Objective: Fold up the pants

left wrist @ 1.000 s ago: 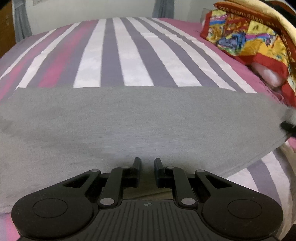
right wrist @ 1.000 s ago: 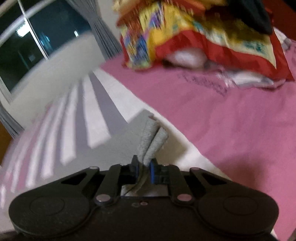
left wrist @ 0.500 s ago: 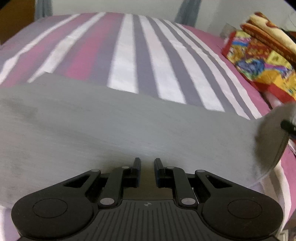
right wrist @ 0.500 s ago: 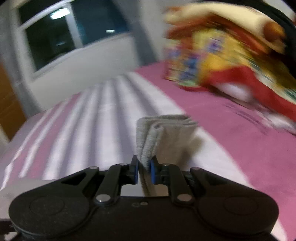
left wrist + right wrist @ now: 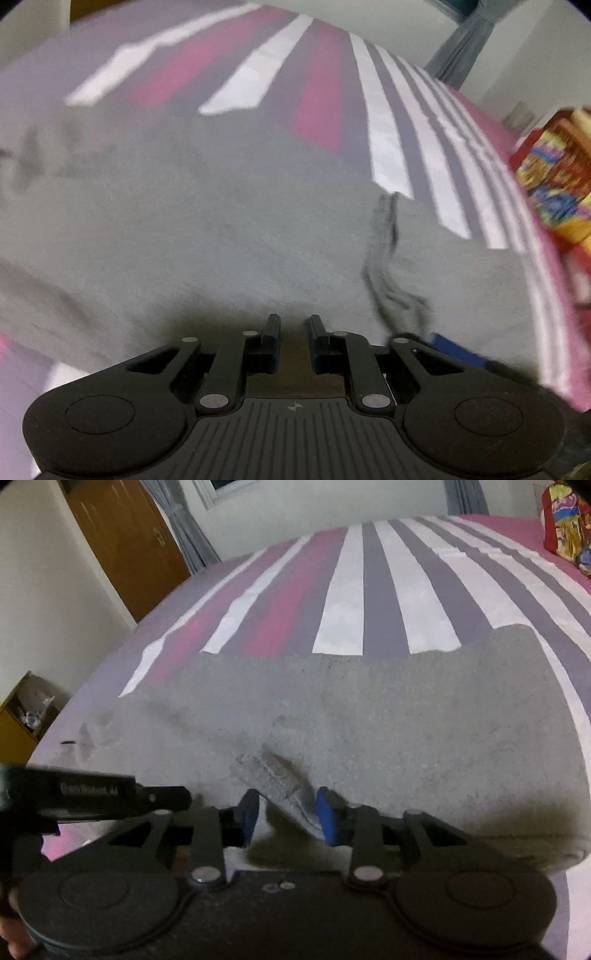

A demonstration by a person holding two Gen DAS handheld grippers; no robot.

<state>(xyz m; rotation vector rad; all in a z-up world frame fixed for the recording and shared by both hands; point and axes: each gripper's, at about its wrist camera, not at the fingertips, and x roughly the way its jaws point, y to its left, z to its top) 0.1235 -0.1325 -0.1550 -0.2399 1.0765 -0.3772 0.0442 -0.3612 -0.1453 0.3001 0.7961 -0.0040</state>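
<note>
Striped bed (image 5: 369,602) lies open beyond my pants (image 5: 369,720) – right gripper (image 5: 286,812) just opening, hem loose between; left gripper (image 5: 291,332) nearly closed, its hold unclear.

Under my matt black plastic jaws, the pants (image 5: 369,720) were fuzzy grey knit; the bedsheet (image 5: 343,602) smooth woven cloth.

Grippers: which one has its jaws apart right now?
The right gripper: its blue pads have just been opening around the gray pants hem. The left gripper is shut.
</note>
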